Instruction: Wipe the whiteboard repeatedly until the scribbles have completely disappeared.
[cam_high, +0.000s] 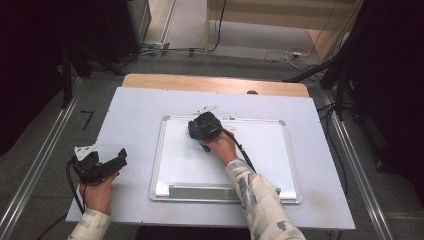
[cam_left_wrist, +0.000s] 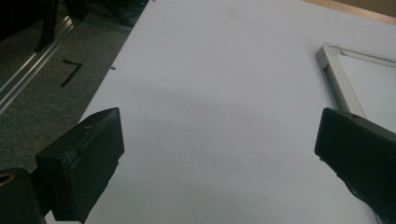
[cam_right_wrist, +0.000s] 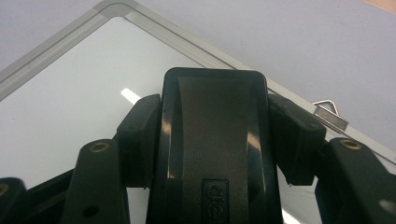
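Meanwhile the right gripper (cam_right_wrist: 215, 135) clamps a black eraser (cam_right_wrist: 212, 140) on the whiteboard's (cam_high: 270, 150) far left, while the left gripper (cam_left_wrist: 219, 149) hovers wide open, empty, near left.

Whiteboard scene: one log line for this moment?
right tool: shut on black eraser, over whiteboard far-left corner | left tool: open, empty, beside board

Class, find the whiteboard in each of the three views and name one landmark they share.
High view: the whiteboard lies mid-table, under the right gripper.
Left gripper view: just its corner shows at the right edge.
Right gripper view: its surface spreads behind the black eraser.
Shared landmark: the board's rounded silver frame corner.
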